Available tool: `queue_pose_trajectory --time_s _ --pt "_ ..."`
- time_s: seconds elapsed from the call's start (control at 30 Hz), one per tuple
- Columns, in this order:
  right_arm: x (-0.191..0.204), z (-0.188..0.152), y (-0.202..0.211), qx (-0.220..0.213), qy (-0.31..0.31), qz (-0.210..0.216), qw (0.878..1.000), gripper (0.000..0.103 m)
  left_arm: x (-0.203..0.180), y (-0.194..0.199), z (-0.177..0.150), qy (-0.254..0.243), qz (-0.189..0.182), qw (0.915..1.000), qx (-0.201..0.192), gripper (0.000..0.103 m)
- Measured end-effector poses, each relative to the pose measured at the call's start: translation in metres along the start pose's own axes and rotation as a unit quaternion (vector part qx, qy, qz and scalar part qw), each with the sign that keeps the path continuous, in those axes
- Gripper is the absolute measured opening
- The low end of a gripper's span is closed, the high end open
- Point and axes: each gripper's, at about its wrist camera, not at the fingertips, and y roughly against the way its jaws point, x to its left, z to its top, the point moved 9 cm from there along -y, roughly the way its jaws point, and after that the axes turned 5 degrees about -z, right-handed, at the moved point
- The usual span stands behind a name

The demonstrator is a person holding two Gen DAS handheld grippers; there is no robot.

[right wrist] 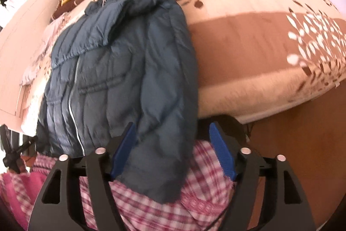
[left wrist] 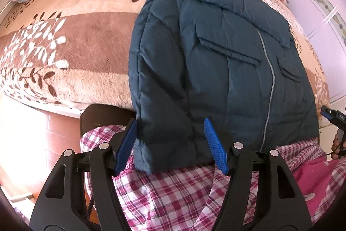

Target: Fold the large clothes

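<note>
Quilted dark-blue fabric fills the middle of both wrist views: a padded jacket (left wrist: pixel 218 53) lies on the bed (left wrist: pixel 71 40), on its leaf-patterned brown and cream blanket, with its collar at the far end and its hem hanging over the near edge of the bed onto the person's checked clothing (left wrist: pixel 173 192). The sleeves look folded in over the body already, so the jacket makes one long panel whose long axis runs from near to far, straight away from both grippers.

The left gripper (left wrist: pixel 170 144) has its jaws apart, and the near left corner of the hem sits between the blue pads without being pinched; the left pad lies just beside the jacket's side seam. The right gripper (right wrist: pixel 173 151) also has its jaws apart, with the near right corner of the jacket (right wrist: pixel 121 70) hanging down between them, the left pad touching or nearly touching the cloth and the right pad well clear. That view is blurred, so contact is hard to judge.

Each hand is nearest its own hem corner, and neither corner is gripped. My reading is that the coming move turns on closing on both corners and carrying the hem away, along the long axis, toward the collar to halve the jacket.
</note>
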Motion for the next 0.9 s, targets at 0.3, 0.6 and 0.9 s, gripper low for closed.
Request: queue_pose_trajectory --time_s 0.3,0.6,0.9 --pt "0.008 -0.039 -0.018 0.06 0.017 0.045 0.997 0.073 0.001 -0.006 -0.006 -0.005 0.006 0.9999 0.014 0.064" --pt "0.027 -0.052 -0.034 0.087 0.039 0.072 0.993 0.073 0.008 -0.009 -0.014 0.012 0.001 0.9997 0.023 0.064" --pt "0.034 -0.053 -0.043 0.093 0.029 0.093 0.991 0.061 0.016 -0.015 -0.021 0.042 -0.024 0.9983 0.034 0.063"
